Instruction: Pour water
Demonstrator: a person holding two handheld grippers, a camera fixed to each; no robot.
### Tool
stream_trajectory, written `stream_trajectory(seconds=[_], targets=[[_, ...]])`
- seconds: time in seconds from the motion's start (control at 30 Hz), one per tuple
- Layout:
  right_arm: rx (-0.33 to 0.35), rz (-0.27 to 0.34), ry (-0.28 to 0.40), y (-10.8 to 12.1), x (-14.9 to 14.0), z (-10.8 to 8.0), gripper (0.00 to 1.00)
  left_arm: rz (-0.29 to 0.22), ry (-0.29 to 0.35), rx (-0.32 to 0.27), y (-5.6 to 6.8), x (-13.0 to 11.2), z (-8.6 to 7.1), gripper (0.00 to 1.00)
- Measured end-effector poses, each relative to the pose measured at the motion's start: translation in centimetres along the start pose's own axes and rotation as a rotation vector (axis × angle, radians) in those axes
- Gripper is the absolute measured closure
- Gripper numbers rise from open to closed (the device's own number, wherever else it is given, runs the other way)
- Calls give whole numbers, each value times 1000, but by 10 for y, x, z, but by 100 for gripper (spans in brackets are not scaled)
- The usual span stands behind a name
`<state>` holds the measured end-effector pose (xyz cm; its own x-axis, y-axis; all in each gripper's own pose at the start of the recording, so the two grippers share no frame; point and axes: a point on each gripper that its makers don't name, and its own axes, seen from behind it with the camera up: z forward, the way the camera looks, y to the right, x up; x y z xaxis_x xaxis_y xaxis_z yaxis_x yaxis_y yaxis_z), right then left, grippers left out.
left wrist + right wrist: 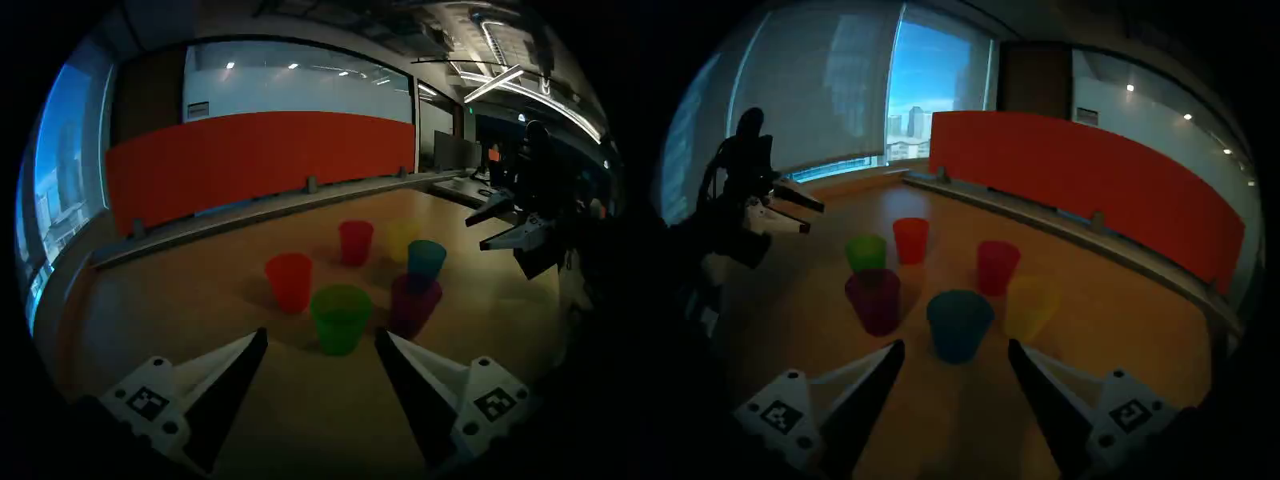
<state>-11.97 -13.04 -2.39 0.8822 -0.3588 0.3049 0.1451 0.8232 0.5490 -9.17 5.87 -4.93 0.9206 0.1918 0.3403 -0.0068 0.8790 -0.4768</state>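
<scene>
Left hand-held gripper (320, 334) spread, green cup (340, 318) nearest

The tabletop (200, 296) looks like smooth wood veneer with a dull sheen. The cups are thin, smooth, translucent plastic: the green cup (340, 318), orange cup (289, 280), red cup (355, 242), yellow cup (400, 238), teal cup (426, 260) and purple cup (414, 304). The left tongs (320, 334) have matt black inner faces on white hard-plastic bodies with printed markers; the right tongs (954, 344) look the same. The red divider panel (264, 160) is flat and matt, and the glass pane (296, 80) above it is glossy, mirroring ceiling lights
</scene>
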Motion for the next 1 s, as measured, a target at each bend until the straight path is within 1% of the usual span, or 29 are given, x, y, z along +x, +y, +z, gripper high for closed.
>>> stream_trajectory(seconds=[0.17,0.27,0.37,0.5,0.6,0.7,0.9,1.0], targets=[[-72,22,37,13,2,-4,0,-16,56,43,-2,6,-7,0],[-108,39,63,18,4,-6,0,-33,93,63,-1,11,-10,0],[-148,54,88,24,6,-8,0,-46,129,97,-5,16,-14,0],[-232,75,133,40,14,-15,0,-45,189,163,-12,26,-21,0],[-302,90,179,53,23,-23,0,-47,228,193,-13,32,-26,0],[-367,105,225,65,32,-31,0,-55,252,216,-14,35,-29,0],[-489,135,293,89,43,-49,0,-44,293,277,-19,42,-37,0],[-537,149,325,98,48,-56,0,-49,317,302,-19,45,-39,0]])
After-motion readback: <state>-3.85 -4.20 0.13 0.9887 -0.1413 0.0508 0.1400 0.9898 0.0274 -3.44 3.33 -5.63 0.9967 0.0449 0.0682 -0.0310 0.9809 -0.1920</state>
